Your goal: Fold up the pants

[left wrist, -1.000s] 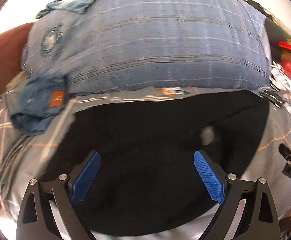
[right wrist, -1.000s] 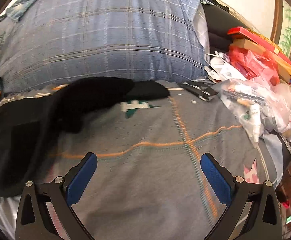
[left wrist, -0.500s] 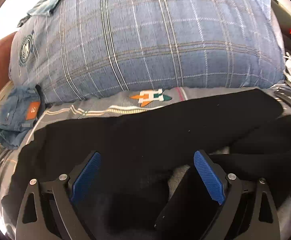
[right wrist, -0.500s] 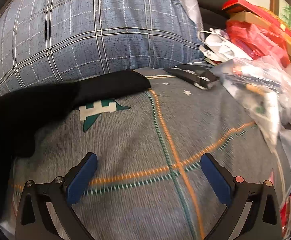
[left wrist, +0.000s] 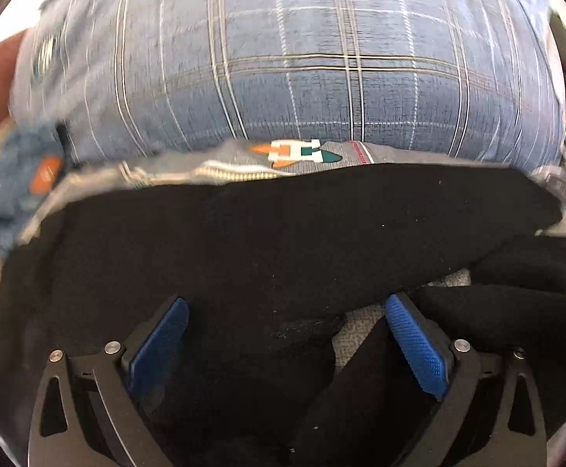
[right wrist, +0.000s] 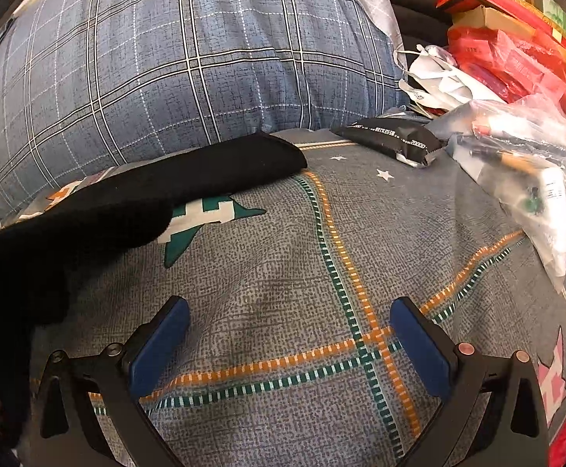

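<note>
The black pants (left wrist: 283,233) lie flat across the grey patterned bedsheet (right wrist: 322,272), with one leg stretched out to the right along the foot of the pillow. My left gripper (left wrist: 287,303) hovers just over them. Its jaws are opening wide, and black cloth lies under and between the blue pads without being pinched. In the right wrist view the pants (right wrist: 127,210) fill the left side, the leg's end lying near the middle. My right gripper (right wrist: 289,303) stands open over bare sheet, to the right of the pants, with nothing between its fingers.
A big blue plaid pillow (left wrist: 322,78) blocks the far side in both views. A denim garment (left wrist: 10,183) lies at the far left. To the right sit a black packet (right wrist: 392,140), clear plastic bags (right wrist: 524,148) and red boxes (right wrist: 508,58).
Both grippers have moved down and closer to the pillow. The pants, bunched close under the left camera a second ago, now lie spread out with a leg stretched rightward.
</note>
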Demonstrator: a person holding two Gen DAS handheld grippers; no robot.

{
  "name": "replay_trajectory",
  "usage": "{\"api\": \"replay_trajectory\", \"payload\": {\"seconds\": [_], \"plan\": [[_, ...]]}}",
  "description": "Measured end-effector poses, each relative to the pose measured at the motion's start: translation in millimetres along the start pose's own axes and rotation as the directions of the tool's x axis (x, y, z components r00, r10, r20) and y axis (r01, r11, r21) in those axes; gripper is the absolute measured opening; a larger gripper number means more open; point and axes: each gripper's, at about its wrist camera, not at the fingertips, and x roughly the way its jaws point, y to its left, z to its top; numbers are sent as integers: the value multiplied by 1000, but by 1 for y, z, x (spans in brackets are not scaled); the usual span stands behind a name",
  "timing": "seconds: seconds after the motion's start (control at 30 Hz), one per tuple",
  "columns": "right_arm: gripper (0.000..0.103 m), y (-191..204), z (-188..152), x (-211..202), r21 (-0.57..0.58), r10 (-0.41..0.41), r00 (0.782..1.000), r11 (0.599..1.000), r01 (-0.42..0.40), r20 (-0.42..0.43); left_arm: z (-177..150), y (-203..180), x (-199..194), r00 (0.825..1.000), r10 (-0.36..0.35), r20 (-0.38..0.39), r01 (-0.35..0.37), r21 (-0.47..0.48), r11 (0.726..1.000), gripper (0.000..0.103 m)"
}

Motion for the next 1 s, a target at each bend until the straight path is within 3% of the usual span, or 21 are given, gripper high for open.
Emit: {"api": "replay_trajectory", "payload": {"seconds": [1.0], "plan": [[103, 1, -3, -1, 4, 1, 1000, 1000, -1, 19, 0, 2, 1, 1000, 1, -1, -1, 4, 1000, 103]]}}
